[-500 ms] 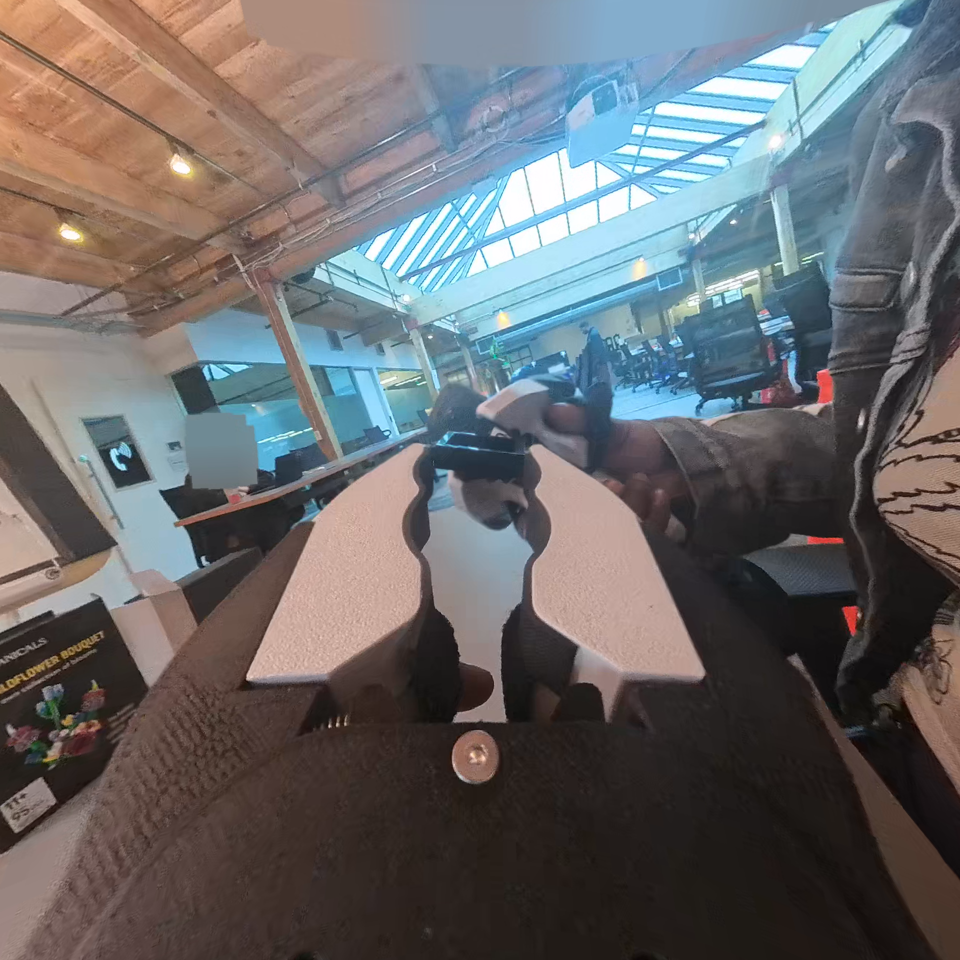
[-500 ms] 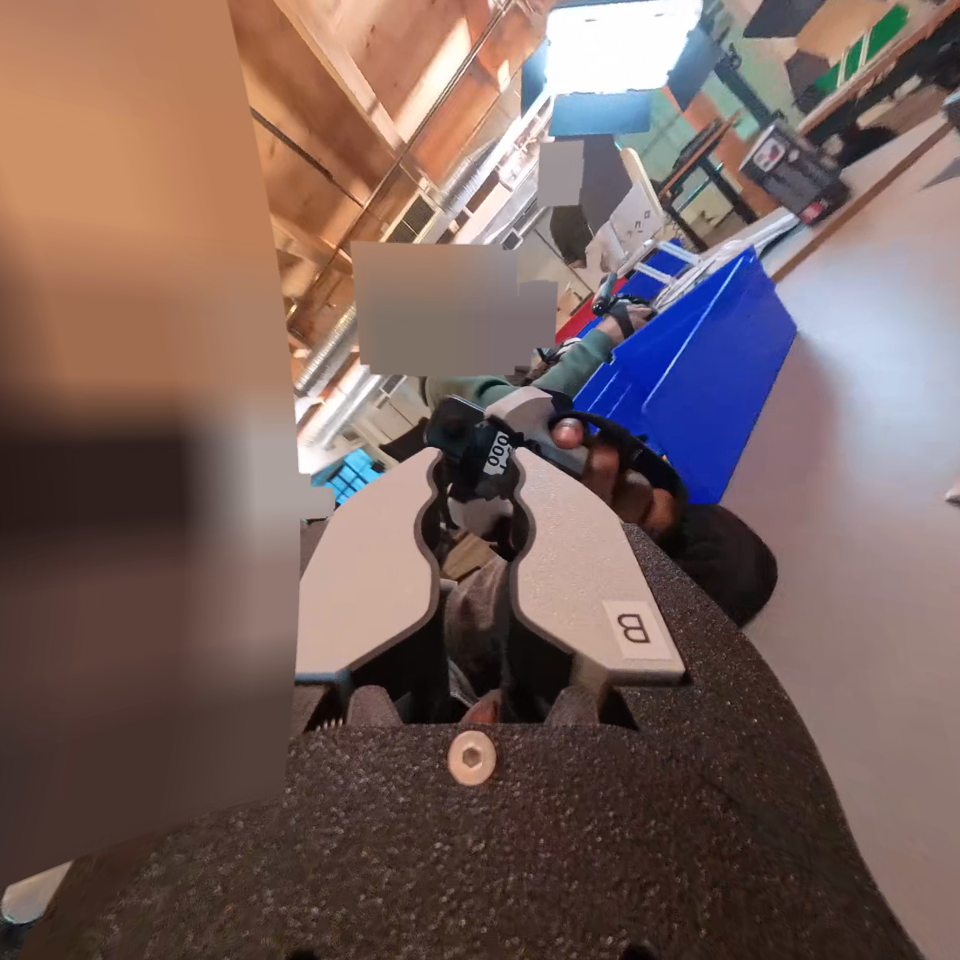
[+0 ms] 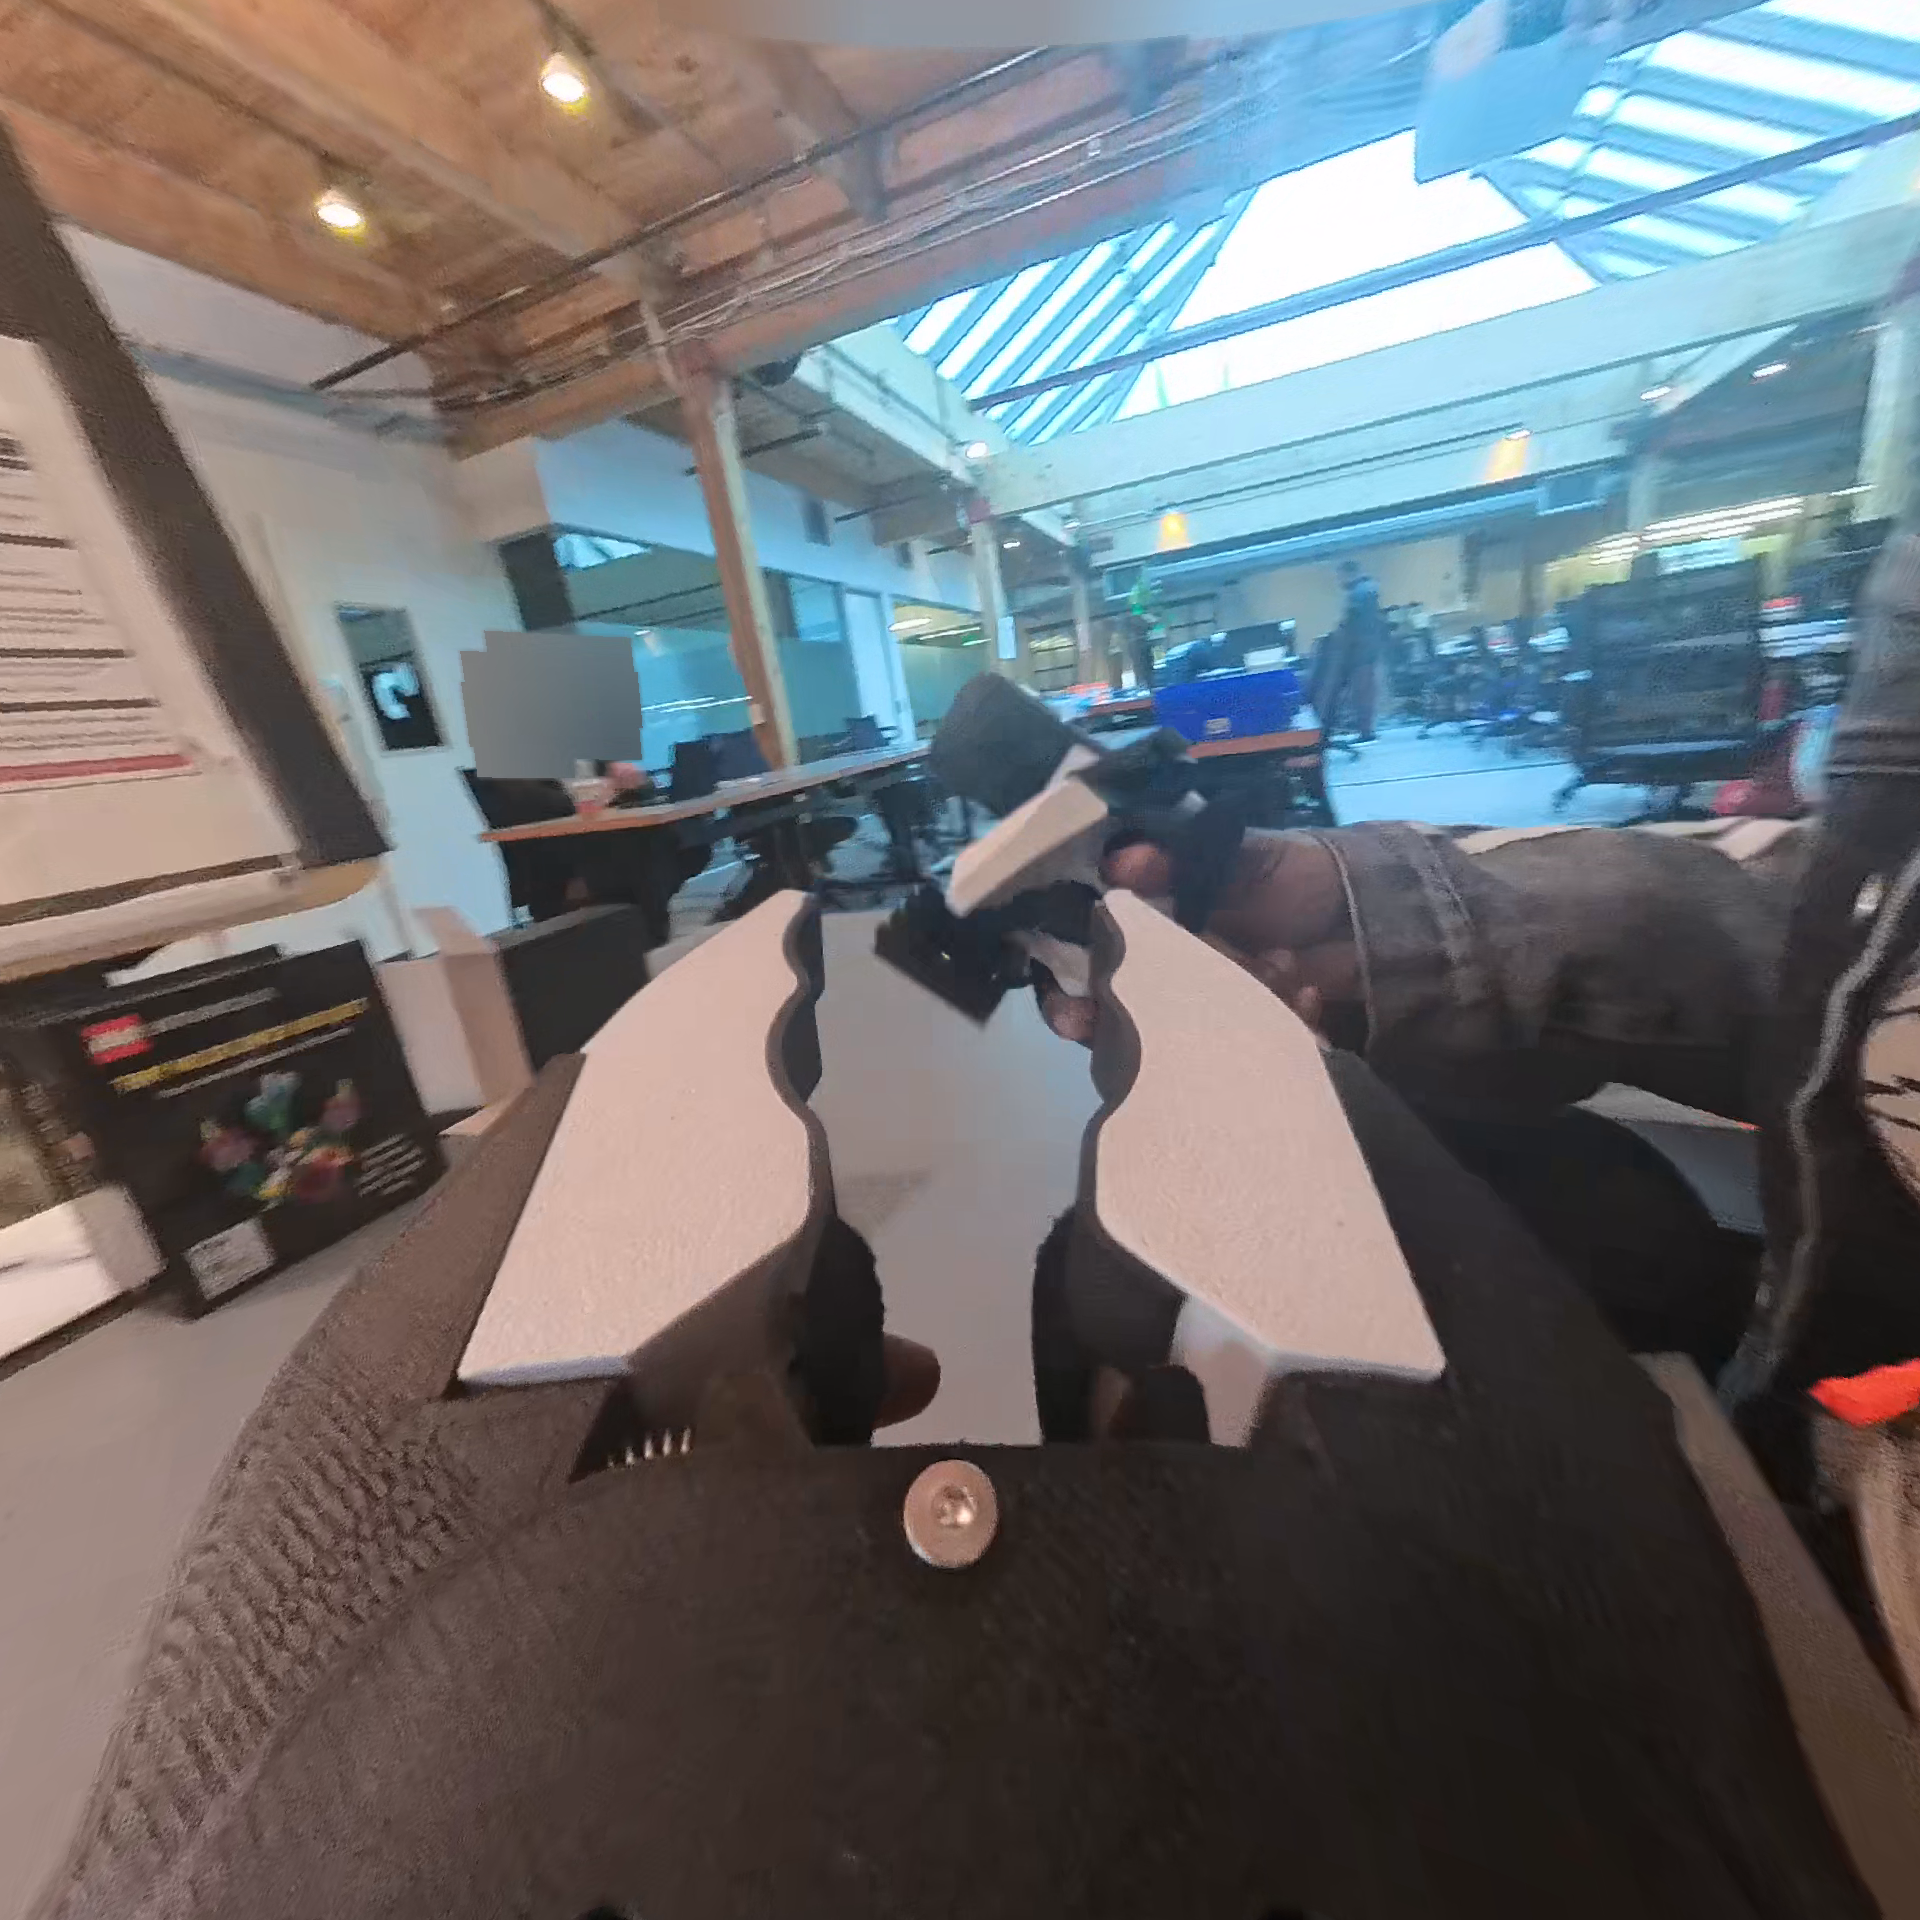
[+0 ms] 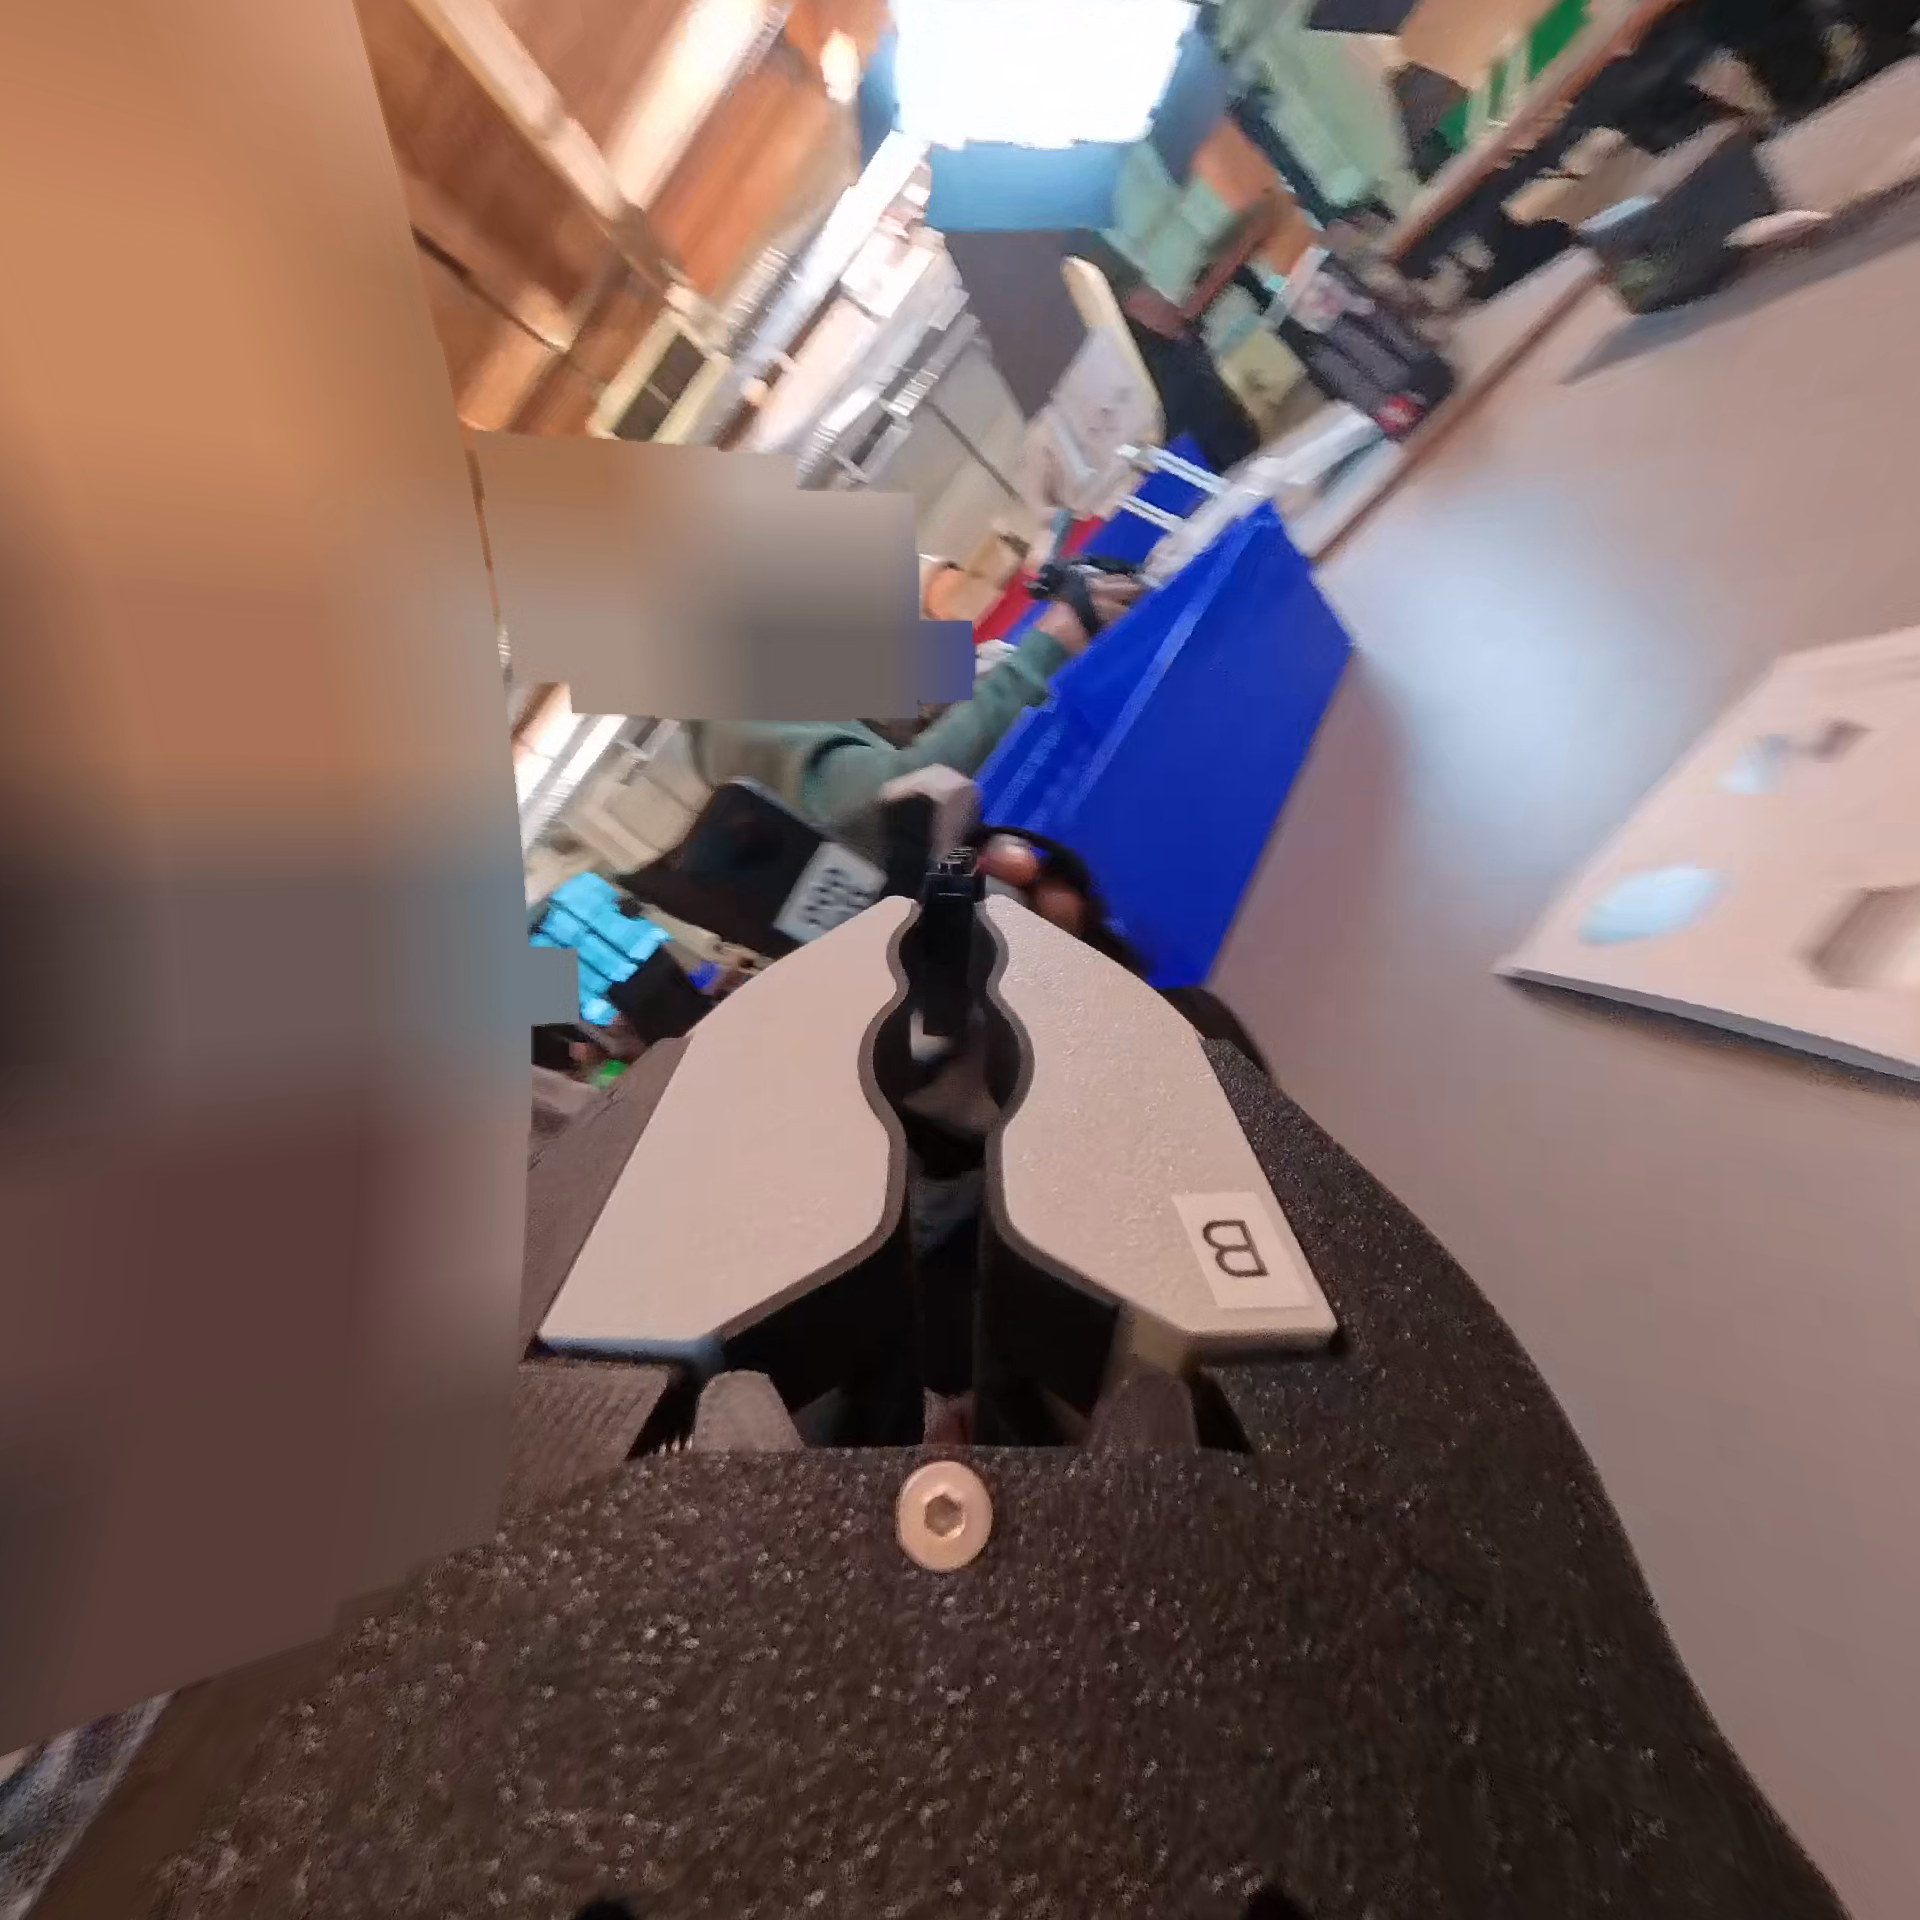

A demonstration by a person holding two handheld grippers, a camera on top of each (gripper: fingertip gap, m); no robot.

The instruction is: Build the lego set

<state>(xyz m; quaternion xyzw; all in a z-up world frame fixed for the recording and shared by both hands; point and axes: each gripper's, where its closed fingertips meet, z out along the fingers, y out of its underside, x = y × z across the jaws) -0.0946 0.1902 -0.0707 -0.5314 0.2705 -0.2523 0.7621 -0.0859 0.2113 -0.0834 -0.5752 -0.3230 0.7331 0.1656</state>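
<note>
My right gripper (image 4: 951, 920) is shut on a small black lego piece (image 4: 951, 883) that sticks out past its tips. The left wrist view shows that piece (image 3: 940, 961) held in the air by the right gripper (image 3: 982, 920), just ahead of my left gripper (image 3: 956, 909). The left gripper is open and empty, its tips on either side of the piece and apart from it. Part of the left gripper's grey finger (image 4: 930, 805) shows just beyond the piece in the right wrist view.
A black lego box (image 3: 249, 1122) stands at the left on the grey table (image 4: 1558, 623). A white moulded tray (image 4: 1766, 862) lies on the table to the right. A blue bin (image 4: 1164, 790) stands behind. A person's jacket sleeve (image 3: 1558, 935) reaches across. Only a small space, under 4 cm, lies between the two pairs of fingers.
My left gripper has opened and let go of the black piece. My right gripper has closed tighter and now holds the piece alone. Both views have swung.
</note>
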